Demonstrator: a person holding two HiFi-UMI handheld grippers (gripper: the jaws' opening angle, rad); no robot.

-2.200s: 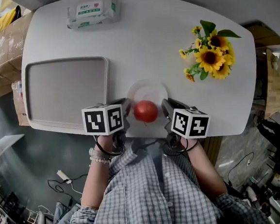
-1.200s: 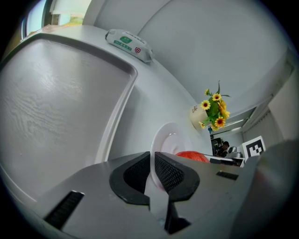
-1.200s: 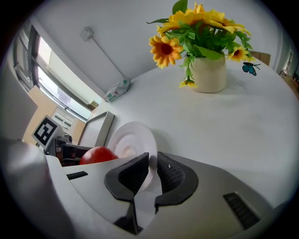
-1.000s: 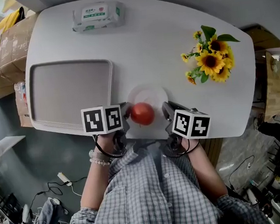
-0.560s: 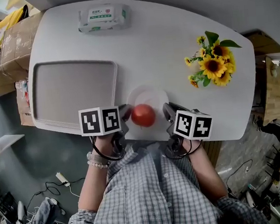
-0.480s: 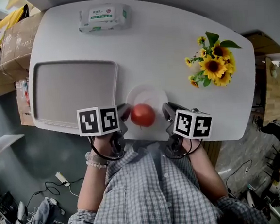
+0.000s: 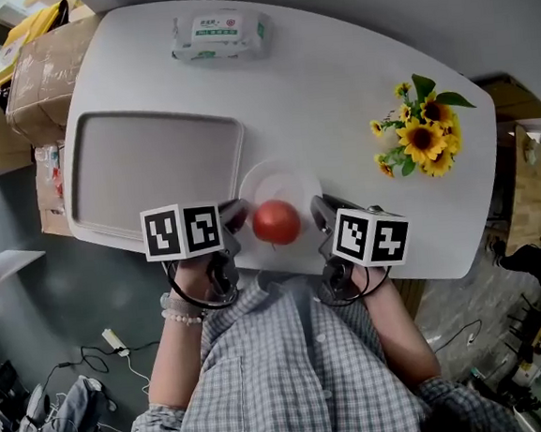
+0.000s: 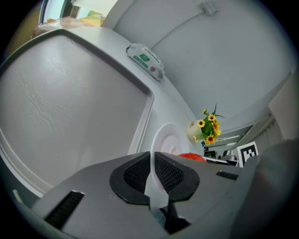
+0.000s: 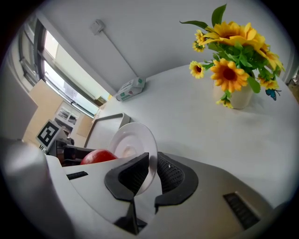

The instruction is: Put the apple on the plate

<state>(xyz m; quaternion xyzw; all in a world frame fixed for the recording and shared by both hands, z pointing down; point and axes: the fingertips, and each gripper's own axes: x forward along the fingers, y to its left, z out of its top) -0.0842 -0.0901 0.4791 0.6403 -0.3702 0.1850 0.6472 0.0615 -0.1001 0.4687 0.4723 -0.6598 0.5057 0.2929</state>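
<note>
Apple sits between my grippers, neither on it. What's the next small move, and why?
Probably open the right gripper and turn it left toward the apple. Its jaws, like those of the left gripper, are shut on nothing, and the apple rests by the near rim of the plate, not clearly on it.

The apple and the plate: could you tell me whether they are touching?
Cannot tell. The head view shows the apple overlapping the near rim of the plate from above, and in both gripper views the apple's underside is hidden.

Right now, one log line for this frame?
left claw shut, empty | right claw shut, empty | apple between claws, at plate near rim
</note>
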